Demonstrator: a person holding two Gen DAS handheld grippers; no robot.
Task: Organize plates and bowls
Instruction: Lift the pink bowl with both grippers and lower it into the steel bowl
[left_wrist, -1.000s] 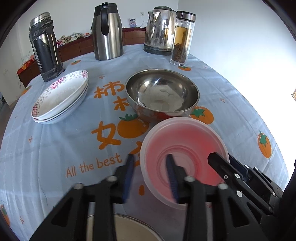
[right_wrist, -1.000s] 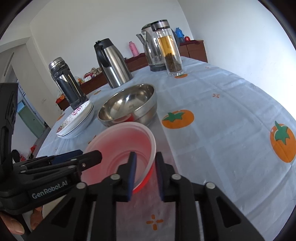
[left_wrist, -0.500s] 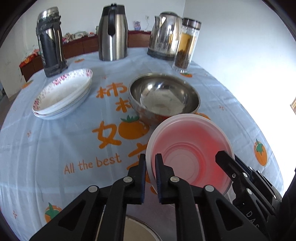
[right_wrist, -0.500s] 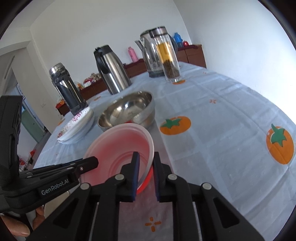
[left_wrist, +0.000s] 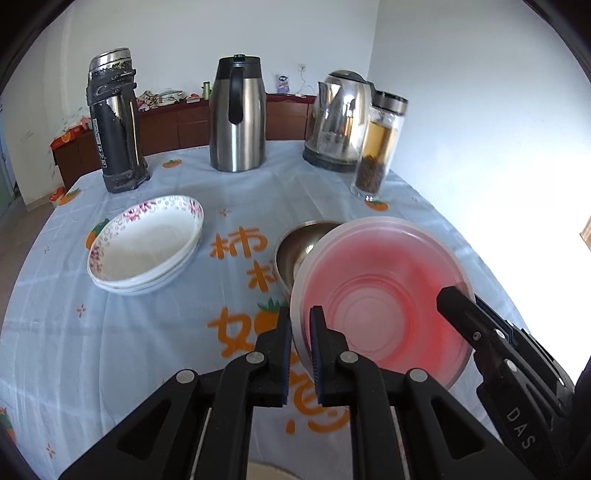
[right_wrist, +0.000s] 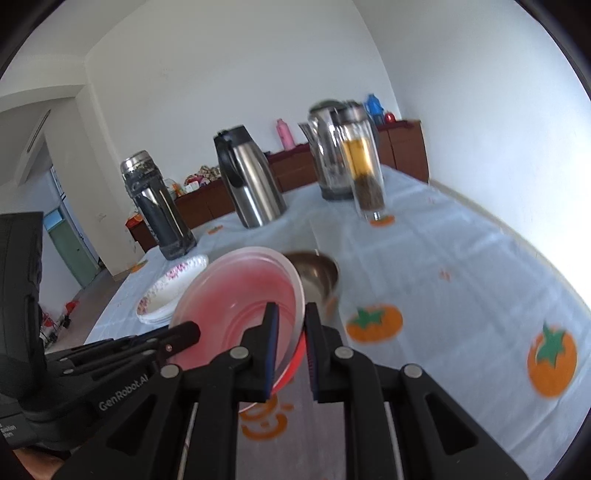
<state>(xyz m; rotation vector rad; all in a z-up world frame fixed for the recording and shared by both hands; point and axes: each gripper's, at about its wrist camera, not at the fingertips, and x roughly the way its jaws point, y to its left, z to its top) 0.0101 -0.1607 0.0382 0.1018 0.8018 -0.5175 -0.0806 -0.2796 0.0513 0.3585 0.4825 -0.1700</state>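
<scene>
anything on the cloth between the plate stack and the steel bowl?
Nothing: between the plate stack and the steel bowl lies only printed tablecloth, in the left wrist view.

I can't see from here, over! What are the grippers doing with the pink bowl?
Left gripper, right gripper: both shut on translucent pink plastic bowl, opposite rims. Bowl tilted. Steel bowl just behind it.

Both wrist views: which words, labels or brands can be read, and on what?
"DAS": right gripper.
"GenRobot.AI": left gripper.
Orange Chinese characters on the tablecloth: partly covered, not fully readable.
Vertical print on the black flask: too small to read.
Small white print at the left gripper's edge: cut off.
</scene>
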